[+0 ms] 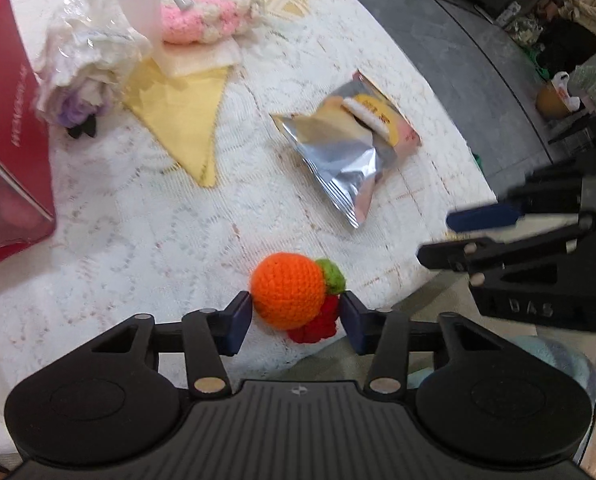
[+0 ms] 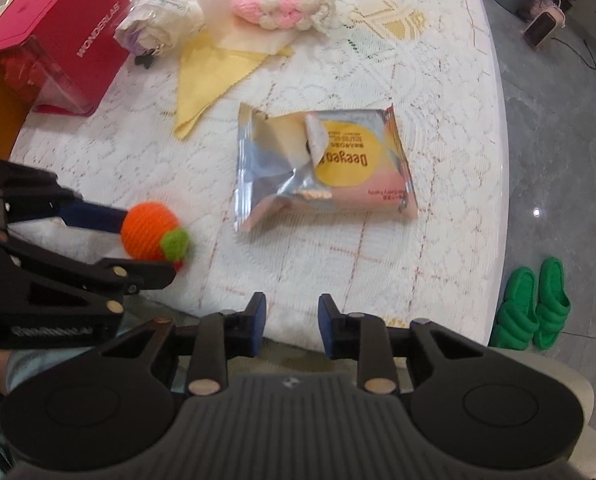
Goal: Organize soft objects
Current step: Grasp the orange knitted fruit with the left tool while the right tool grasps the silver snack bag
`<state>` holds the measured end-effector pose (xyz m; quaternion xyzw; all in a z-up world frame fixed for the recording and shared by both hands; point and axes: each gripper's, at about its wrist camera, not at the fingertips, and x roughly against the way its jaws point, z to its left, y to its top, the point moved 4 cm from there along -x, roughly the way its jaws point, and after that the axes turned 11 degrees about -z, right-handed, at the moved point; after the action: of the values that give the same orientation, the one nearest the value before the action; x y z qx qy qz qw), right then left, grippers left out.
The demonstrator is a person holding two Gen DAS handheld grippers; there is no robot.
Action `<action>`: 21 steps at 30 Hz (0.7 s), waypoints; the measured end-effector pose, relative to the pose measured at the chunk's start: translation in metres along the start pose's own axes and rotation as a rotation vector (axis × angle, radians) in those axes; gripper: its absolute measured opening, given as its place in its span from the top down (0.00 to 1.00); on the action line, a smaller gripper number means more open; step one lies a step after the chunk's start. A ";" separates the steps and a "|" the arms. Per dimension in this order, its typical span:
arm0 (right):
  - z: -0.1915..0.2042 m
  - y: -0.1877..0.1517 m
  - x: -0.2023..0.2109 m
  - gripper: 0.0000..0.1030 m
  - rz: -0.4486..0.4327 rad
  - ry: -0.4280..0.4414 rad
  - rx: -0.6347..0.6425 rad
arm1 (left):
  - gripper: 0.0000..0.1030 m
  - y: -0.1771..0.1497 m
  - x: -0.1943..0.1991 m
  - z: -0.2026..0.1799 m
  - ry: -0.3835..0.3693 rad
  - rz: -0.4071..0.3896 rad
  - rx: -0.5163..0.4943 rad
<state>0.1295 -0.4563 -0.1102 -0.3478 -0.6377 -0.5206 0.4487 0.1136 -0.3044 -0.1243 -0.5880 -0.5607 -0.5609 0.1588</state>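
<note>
The crochet orange (image 1: 287, 294) is pinched by the left gripper (image 1: 295, 320) near the table's (image 1: 137, 240) close edge. Bare cloth lies around it. The right gripper (image 2: 291, 326) is pointed down, its 2 fingers (image 2: 257, 322) spread, nothing held.

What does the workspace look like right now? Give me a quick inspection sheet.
Surface: round table under a white lace cloth, no spills seen.
Job's things: orange crocheted ball with green and red trim near the front edge; pink and white knitted piece and yellow cloth triangle at the back.
Clutter: torn silver foil snack packet mid-table; red box at the side; plastic-wrapped white bundle.
Grippers: left gripper has its pads either side of the ball, contact unclear; right gripper open, nothing between its pads.
Cables: one on the floor beside a small heater.
Surroundings: green slippers on the grey floor; seated people in the distance.
</note>
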 end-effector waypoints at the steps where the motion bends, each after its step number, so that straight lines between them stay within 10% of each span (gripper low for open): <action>1: -0.001 0.002 -0.001 0.64 -0.003 -0.002 0.001 | 0.48 0.000 0.000 0.000 0.001 -0.001 0.000; 11: -0.013 0.046 -0.007 0.12 -0.080 -0.019 -0.017 | 0.50 0.027 0.017 0.017 0.061 -0.041 -0.012; 21: -0.028 0.071 -0.056 0.08 -0.023 -0.003 -0.078 | 0.50 0.036 0.020 0.037 0.092 -0.039 -0.008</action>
<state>0.2200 -0.4671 -0.1360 -0.3586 -0.6214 -0.5498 0.4277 0.1565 -0.2762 -0.1030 -0.5511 -0.5619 -0.5926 0.1714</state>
